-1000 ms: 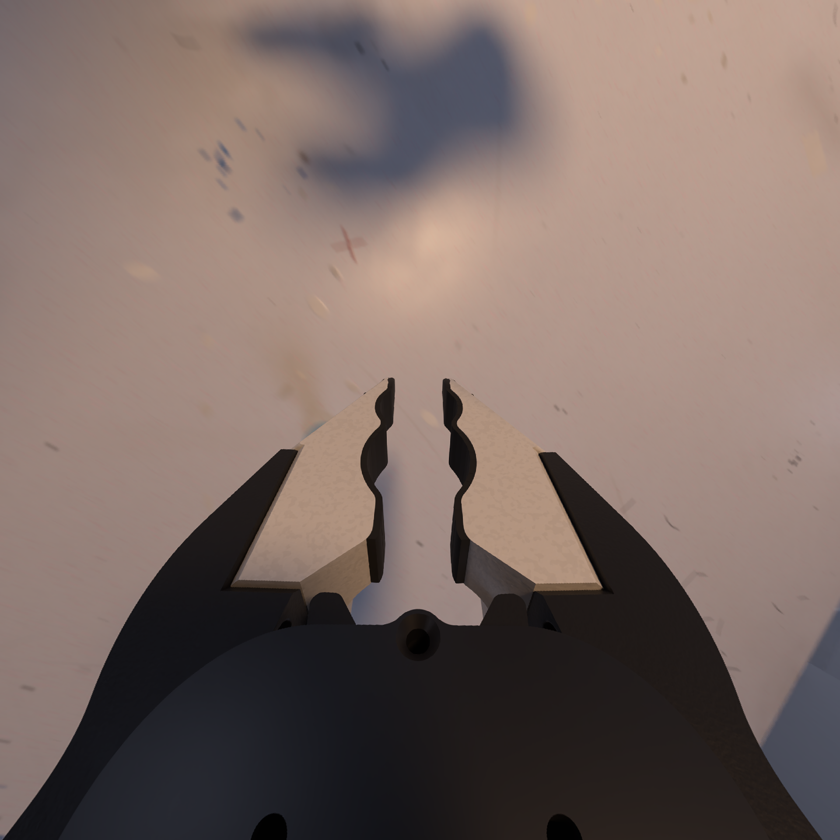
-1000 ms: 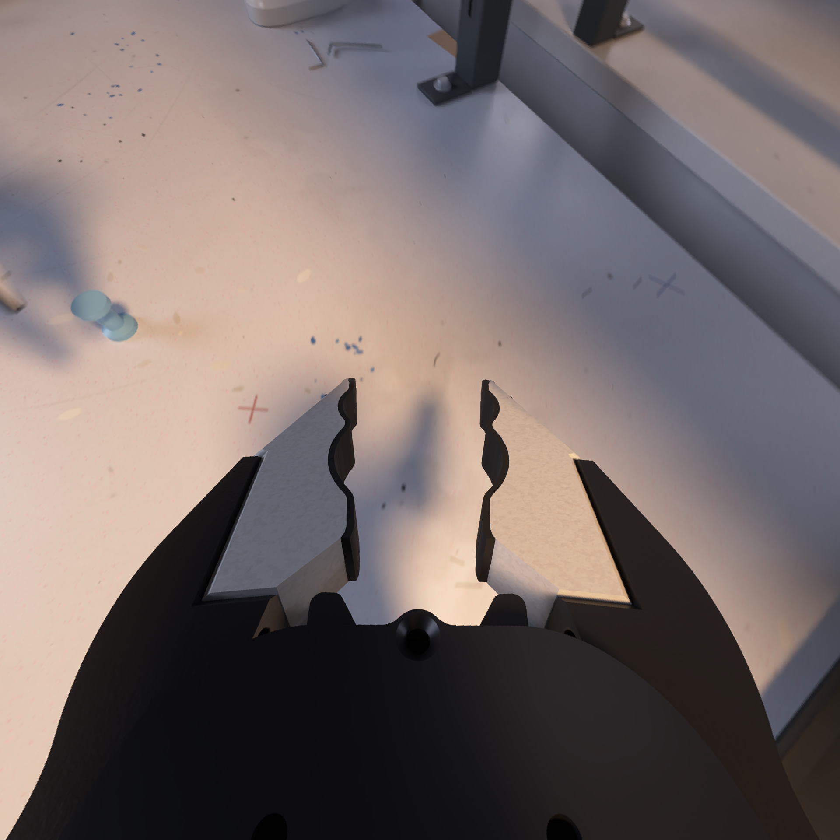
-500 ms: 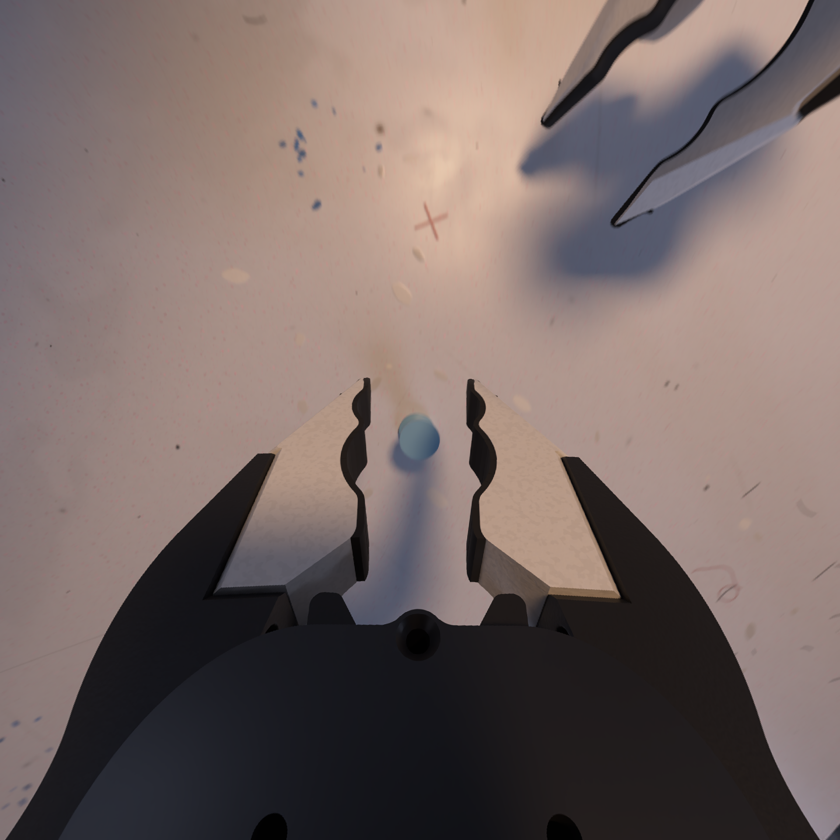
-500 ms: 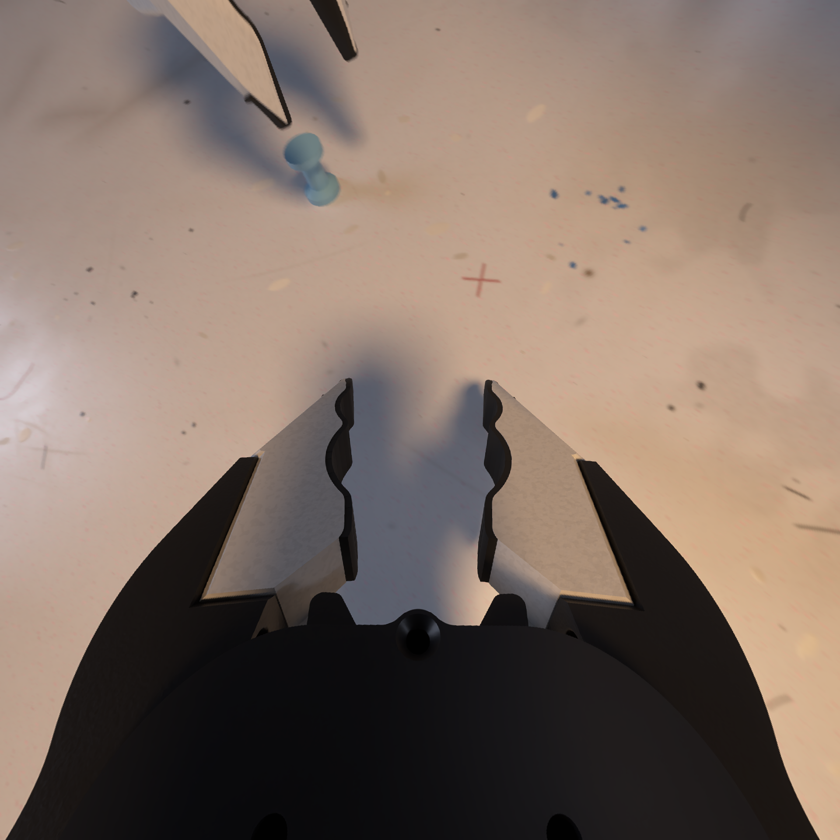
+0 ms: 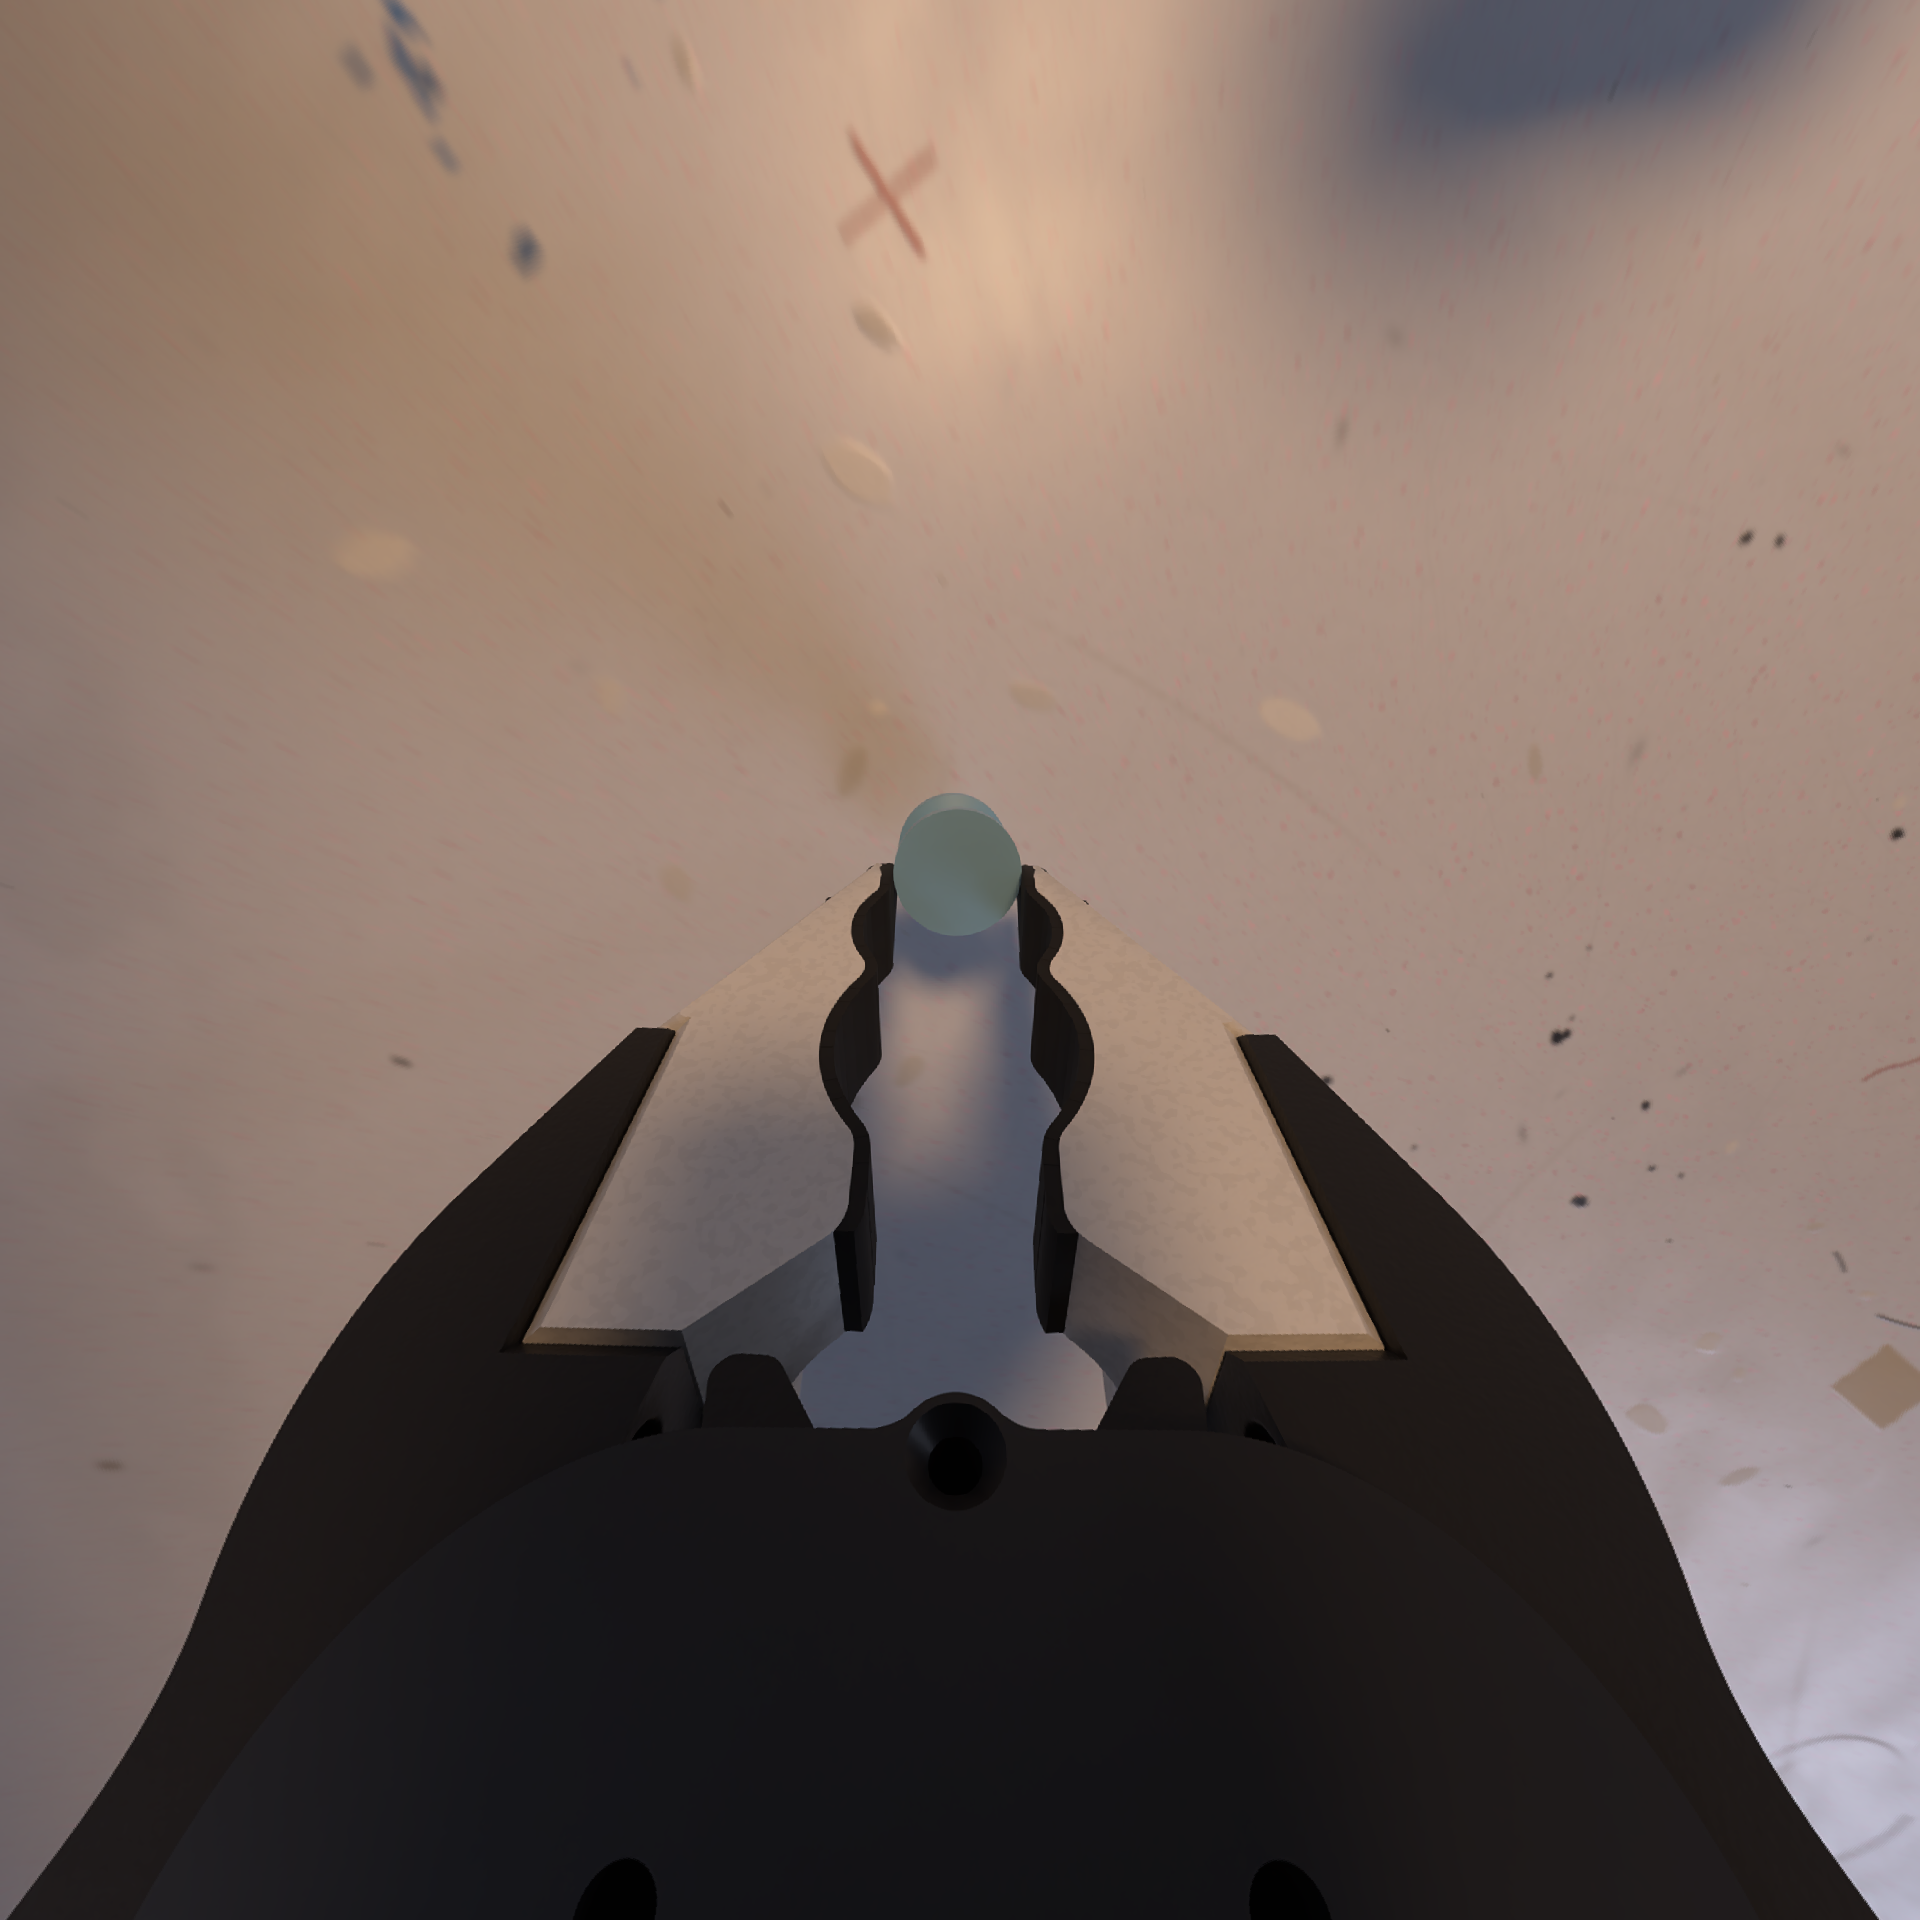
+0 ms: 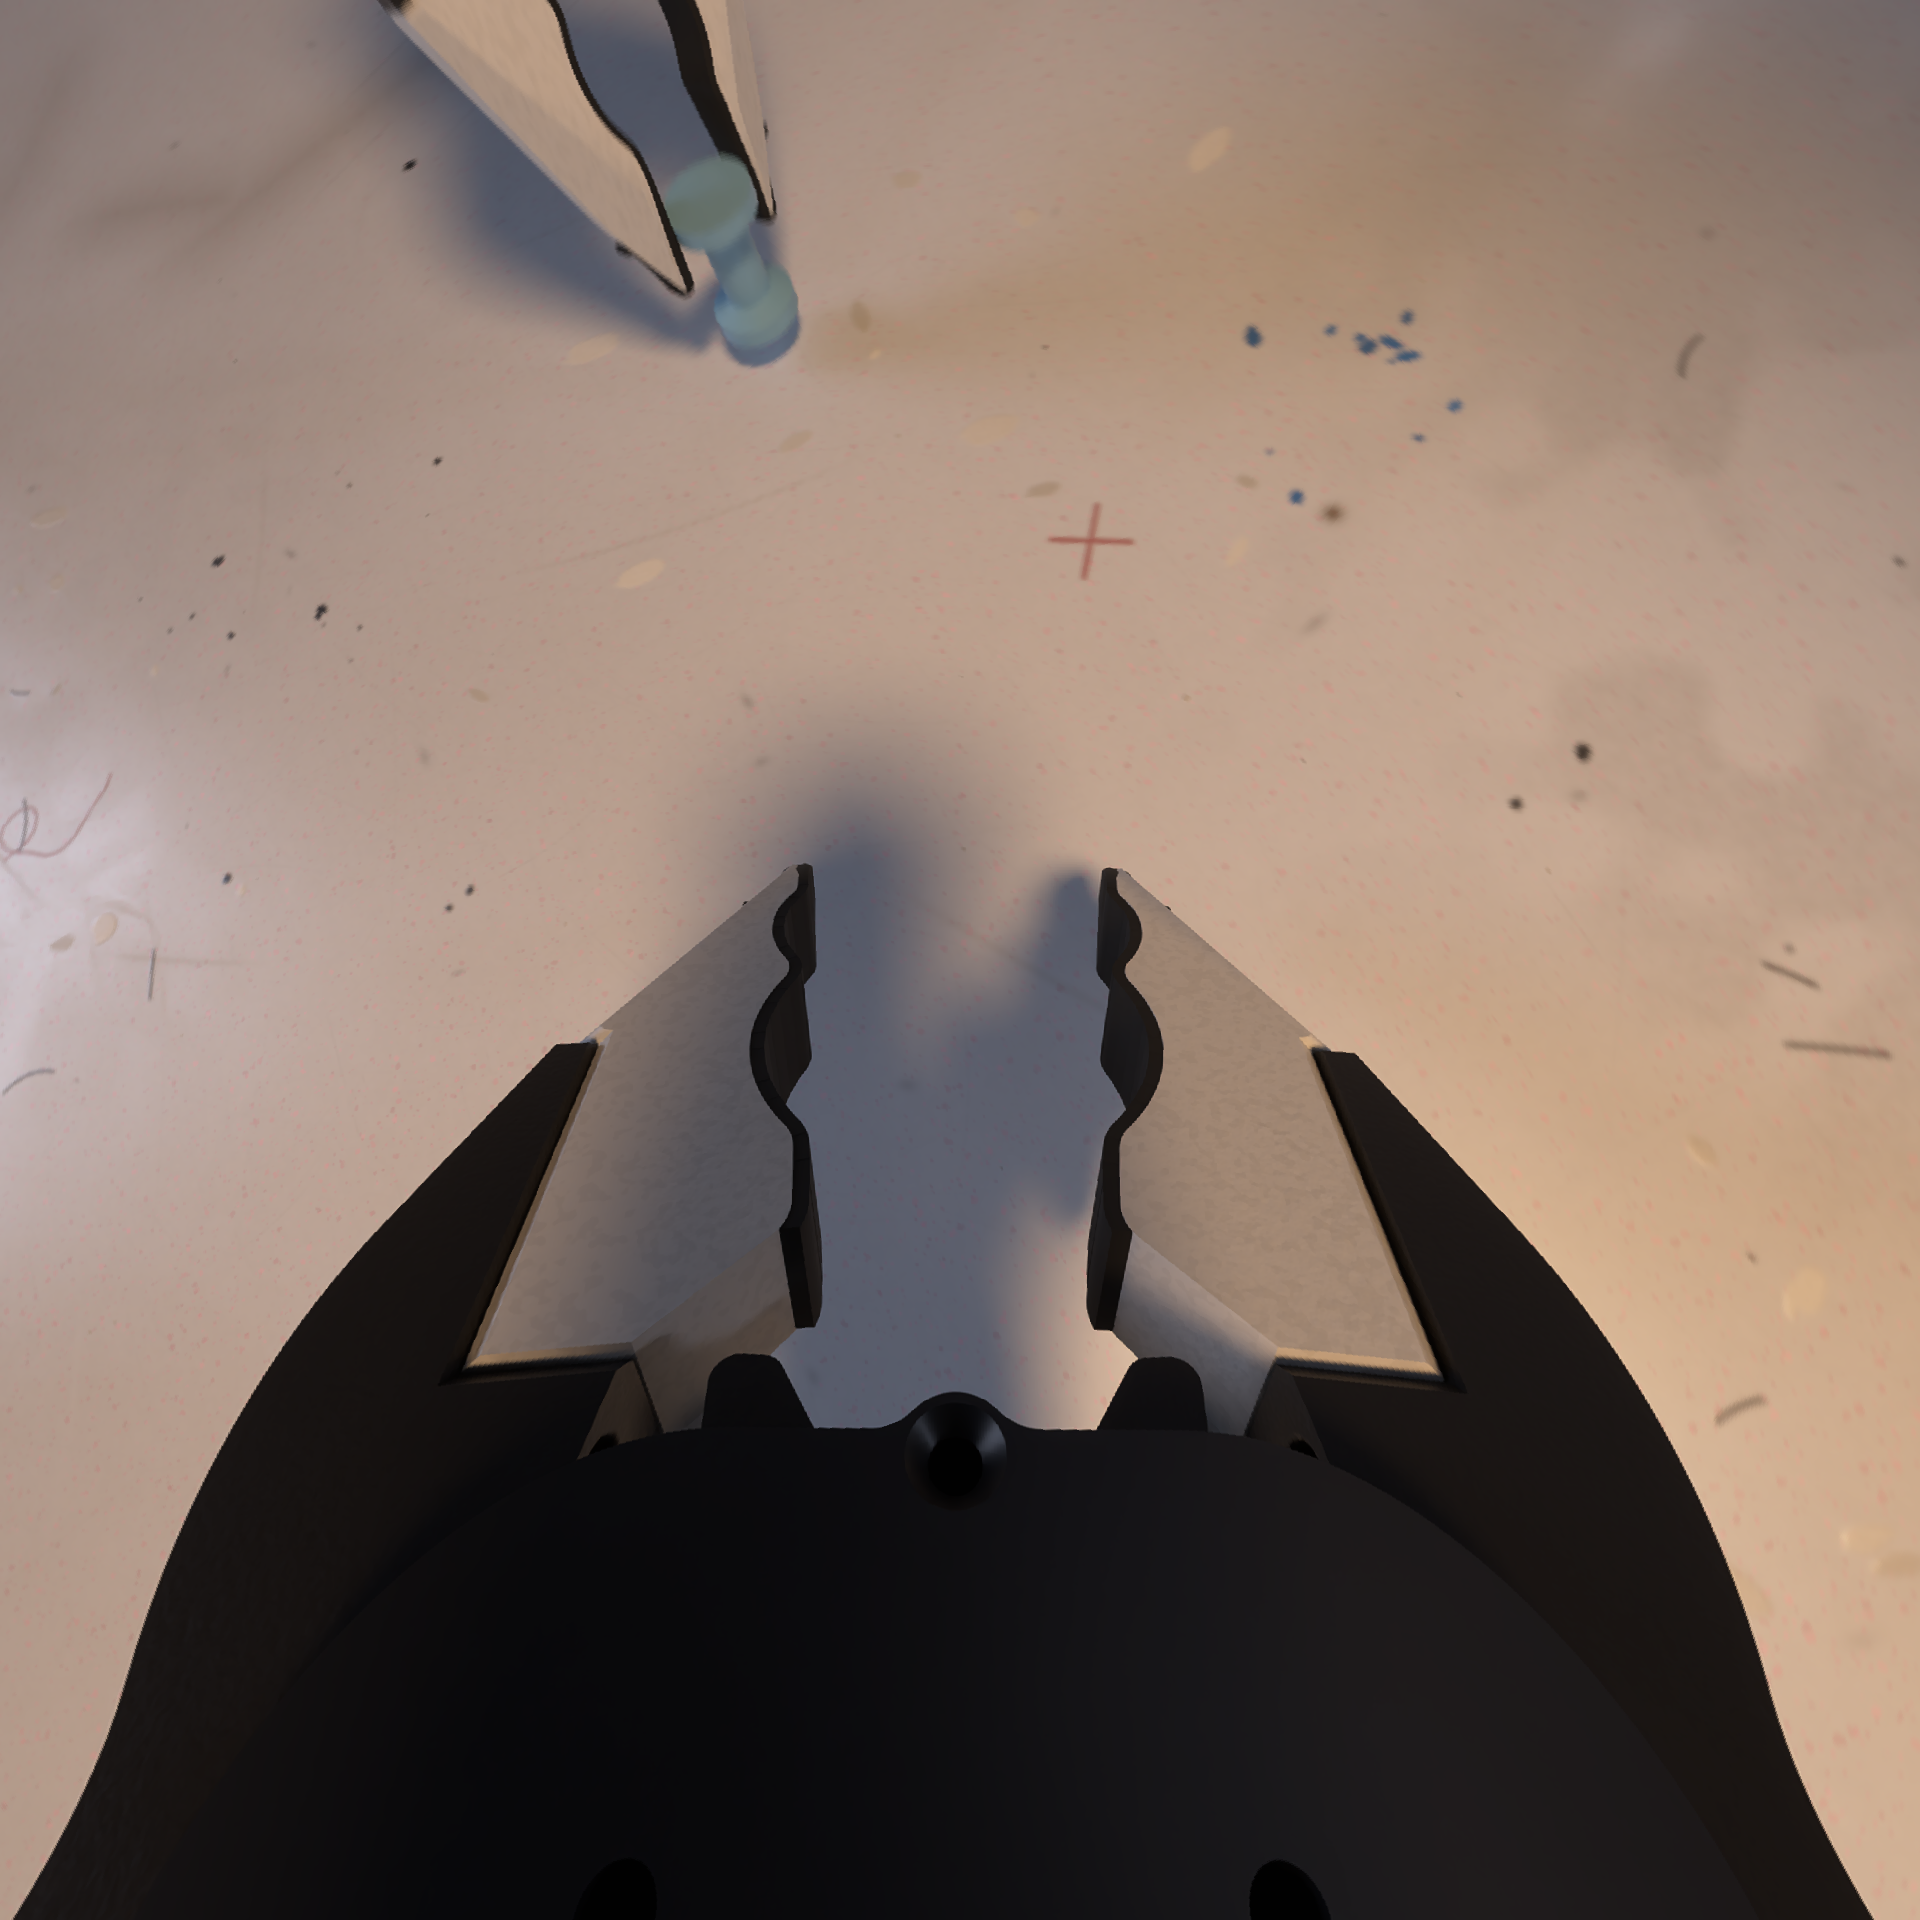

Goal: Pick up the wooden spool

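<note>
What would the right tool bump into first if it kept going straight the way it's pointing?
Probably just the bare table. The right tool is open with nothing between its fingers. The pale blue spool, at the left tool, sits well off to the side. Depth is hard to judge.

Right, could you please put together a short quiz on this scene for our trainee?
1. True or false: the right gripper holds the spool.
2. Where does the spool sit in the left gripper? A: at the tips of the jaws. B: in the middle notch. C: at the base.
3. Fill in: the cross drawn on the table is ___ in colour.
Key: 1 false, its jaws stand open and empty; 2 A; 3 red.
</note>
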### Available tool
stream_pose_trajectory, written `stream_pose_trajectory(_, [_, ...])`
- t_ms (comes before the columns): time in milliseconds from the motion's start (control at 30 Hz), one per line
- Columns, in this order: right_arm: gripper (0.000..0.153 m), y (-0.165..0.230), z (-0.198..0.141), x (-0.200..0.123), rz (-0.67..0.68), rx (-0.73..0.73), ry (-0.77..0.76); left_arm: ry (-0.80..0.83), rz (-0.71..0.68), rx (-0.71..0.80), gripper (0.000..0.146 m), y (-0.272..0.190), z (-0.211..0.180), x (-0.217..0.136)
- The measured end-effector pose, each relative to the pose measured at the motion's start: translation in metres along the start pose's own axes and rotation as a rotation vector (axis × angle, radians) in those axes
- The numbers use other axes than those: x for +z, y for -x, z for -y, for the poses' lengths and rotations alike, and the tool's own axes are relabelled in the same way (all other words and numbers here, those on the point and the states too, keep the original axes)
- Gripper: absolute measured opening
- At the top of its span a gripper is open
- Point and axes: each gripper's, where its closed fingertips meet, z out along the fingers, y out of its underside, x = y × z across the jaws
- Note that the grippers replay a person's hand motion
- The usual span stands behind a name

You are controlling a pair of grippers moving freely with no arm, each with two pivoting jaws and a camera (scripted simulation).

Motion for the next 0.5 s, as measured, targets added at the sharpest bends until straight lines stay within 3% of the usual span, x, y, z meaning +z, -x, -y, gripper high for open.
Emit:
stream_pose_trajectory(100, [0.054, -0.007, -0.003, -0.005, -0.024, 0.047, -0.018, -0.067, 0.038, 0.076, 0.023, 0.021, 0.034, -0.025])
stream_pose_trajectory(300, [0.053, -0.012, -0.009, -0.011, -0.053, 0.084, -0.036, -0.201, 0.089, 0.293, 0.023, 0.073, 0.14, -0.081])
stream_pose_trajectory(500, [0.051, -0.016, -0.011, -0.014, -0.064, 0.102, -0.049, -0.176, 0.037, 0.396, 0.023, 0.099, 0.186, -0.086])
